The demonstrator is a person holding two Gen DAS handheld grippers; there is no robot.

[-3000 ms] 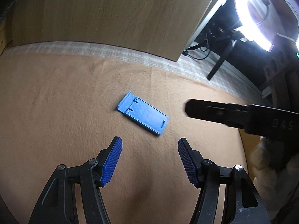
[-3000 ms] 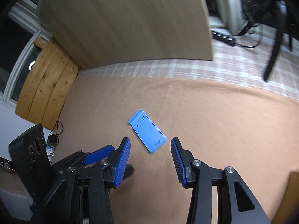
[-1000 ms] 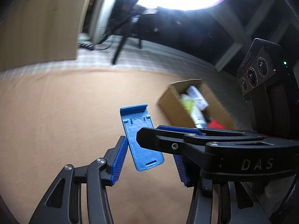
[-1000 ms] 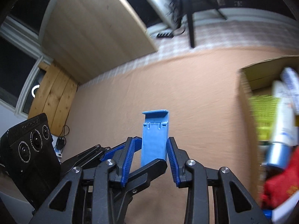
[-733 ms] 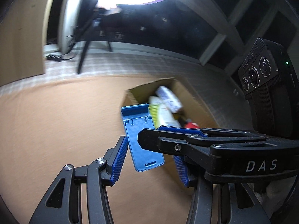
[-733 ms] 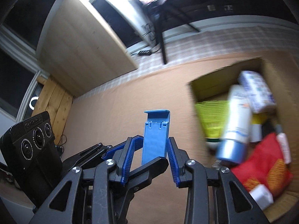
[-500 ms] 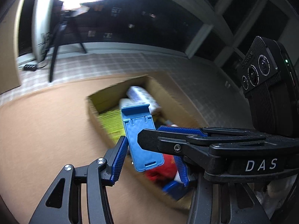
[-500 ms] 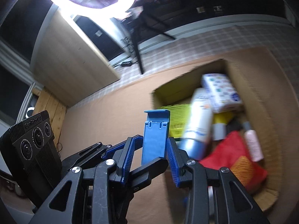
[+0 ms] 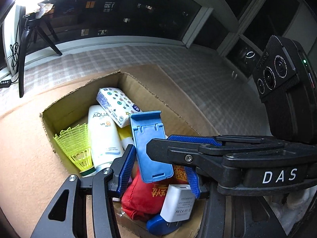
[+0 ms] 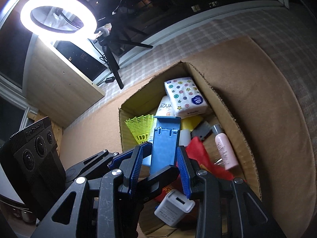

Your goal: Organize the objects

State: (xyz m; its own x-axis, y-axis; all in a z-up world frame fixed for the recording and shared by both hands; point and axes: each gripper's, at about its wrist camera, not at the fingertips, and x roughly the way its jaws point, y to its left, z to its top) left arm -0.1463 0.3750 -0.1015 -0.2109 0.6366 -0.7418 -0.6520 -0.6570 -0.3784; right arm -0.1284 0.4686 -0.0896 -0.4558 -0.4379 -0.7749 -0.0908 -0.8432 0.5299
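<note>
Since the frame a second ago, both our grippers have carried the blue phone stand (image 9: pixel 151 146) sideways from above the bare tan mat to above the open cardboard box (image 9: pixel 65 103); three seconds ago that stand lay flat on the mat.

Going left to right in the left wrist view, we see the tripod (image 9: pixel 23 45) of the ring light (image 10: pixel 57 17) at the far left, on the checked cloth. Next comes the tan mat (image 9: pixel 17 150), then the box. Inside it, a yellow shuttlecock (image 9: pixel 76 144) lies at the left, a white sunscreen tube (image 9: pixel 104 136) just beside it, and a tissue pack (image 9: pixel 117 106) with coloured dots resting over the tube's top. Lower down sit a red pouch (image 9: pixel 144 196) and a white charger (image 9: pixel 178 202).

Our left gripper (image 9: pixel 158 170) has its pads at the stand's two sides, held at a middling width; the left pad touches the stand's edge, but the right pad's contact is hidden, so we cannot tell whether it clamps. Our right gripper (image 10: pixel 160 164) reaches in from the right and grips the stand between its narrow-set pads. The stand is upright and slightly tilted, held in the air above the box's contents. In the right wrist view a pink bottle (image 10: pixel 225 150) lies at the box's right side.
</note>
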